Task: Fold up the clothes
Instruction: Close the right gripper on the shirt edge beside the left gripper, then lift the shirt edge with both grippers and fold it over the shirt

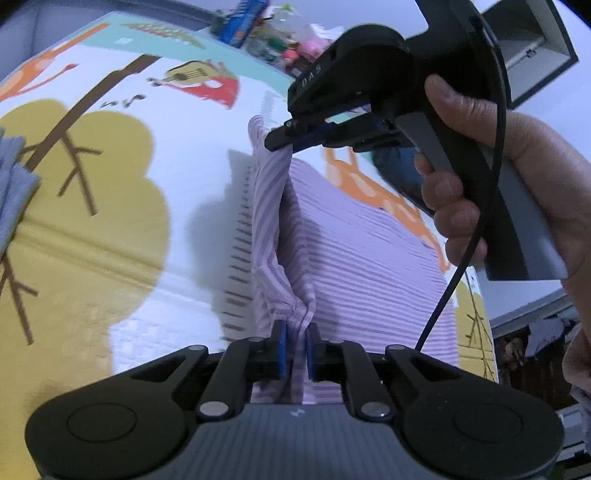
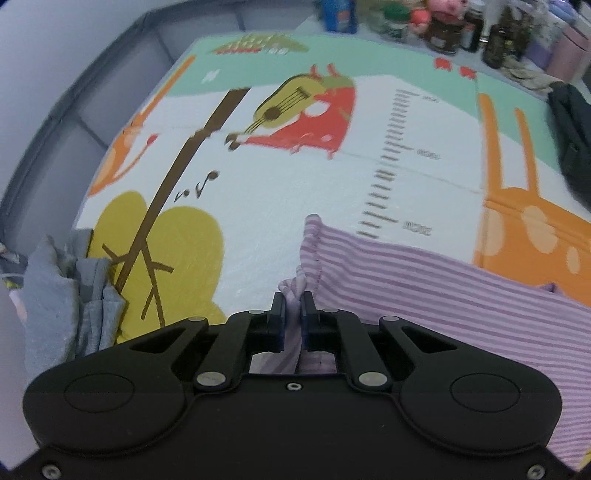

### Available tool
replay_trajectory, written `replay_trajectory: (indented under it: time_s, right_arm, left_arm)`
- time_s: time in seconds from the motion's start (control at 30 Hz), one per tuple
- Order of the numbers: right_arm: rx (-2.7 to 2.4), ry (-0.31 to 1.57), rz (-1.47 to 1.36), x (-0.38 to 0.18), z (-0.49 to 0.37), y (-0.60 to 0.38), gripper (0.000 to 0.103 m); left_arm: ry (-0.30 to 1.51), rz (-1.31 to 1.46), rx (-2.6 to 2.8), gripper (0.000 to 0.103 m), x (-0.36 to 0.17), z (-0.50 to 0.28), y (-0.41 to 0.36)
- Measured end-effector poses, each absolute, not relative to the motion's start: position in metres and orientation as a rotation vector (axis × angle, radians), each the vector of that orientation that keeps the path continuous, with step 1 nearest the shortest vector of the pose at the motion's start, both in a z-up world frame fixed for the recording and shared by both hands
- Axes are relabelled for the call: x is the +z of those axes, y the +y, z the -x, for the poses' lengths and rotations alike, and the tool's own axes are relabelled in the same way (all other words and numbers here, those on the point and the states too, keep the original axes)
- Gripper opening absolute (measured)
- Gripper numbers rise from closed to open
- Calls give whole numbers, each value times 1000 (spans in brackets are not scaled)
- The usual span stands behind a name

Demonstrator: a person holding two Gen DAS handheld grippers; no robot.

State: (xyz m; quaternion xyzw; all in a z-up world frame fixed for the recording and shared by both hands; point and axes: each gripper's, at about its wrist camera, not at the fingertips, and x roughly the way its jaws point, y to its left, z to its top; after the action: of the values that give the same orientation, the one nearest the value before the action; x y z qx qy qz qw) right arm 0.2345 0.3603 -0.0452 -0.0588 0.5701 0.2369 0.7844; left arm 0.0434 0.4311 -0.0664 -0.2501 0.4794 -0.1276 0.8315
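- The left claw (image 1: 295, 345) is clenched on a gathered, elastic edge of the purple striped garment (image 1: 369, 251), with the cloth bunched between its blue pads.
- The right claw (image 2: 293, 317) is likewise clenched on a twisted bunch of the same garment (image 2: 443, 295); its jaws stand nearly together with only cloth in the gap.
- In the left wrist view the right claw (image 1: 284, 142) shows from the side, pinching the far end of the same edge, so that the hem hangs stretched between the two claws.
- A person's hand (image 1: 498, 177) wraps the right claw's handle, fingers on the trigger.
- The garment's body hangs from the held edge and spreads over a colourful play mat (image 2: 295, 184) printed with a tree, a guitar and a ruler scale.
- A crumpled grey cloth (image 2: 62, 291) lies at the mat's left edge, well apart from the striped garment.
- Bottles and toys (image 2: 443, 18) crowd the mat's far side; a dark garment (image 2: 572, 136) lies at the right.
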Motion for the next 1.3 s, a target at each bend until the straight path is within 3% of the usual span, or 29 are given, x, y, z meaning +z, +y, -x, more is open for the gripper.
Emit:
replay_trajectory:
  time_s: [0.27, 0.33, 0.77, 0.97, 1.3]
  right_arm:
    - [494, 1197, -9, -30, -244, 278, 7]
    - [494, 1189, -56, -29, -247, 255, 7]
    - [428, 1091, -273, -5, -238, 64, 7]
    - [374, 1105, -399, -41, -238, -20, 7]
    - [434, 1138, -554, -109, -247, -29, 7]
  left_arm:
    - [997, 461, -317, 9, -40, -33, 374]
    - [994, 460, -336, 3, -35, -32, 358]
    - [1047, 374, -458, 3, -31, -36, 225]
    - [1103, 342, -428, 3, -53, -32, 194]
    - [1015, 320, -282, 8, -70, 7, 212]
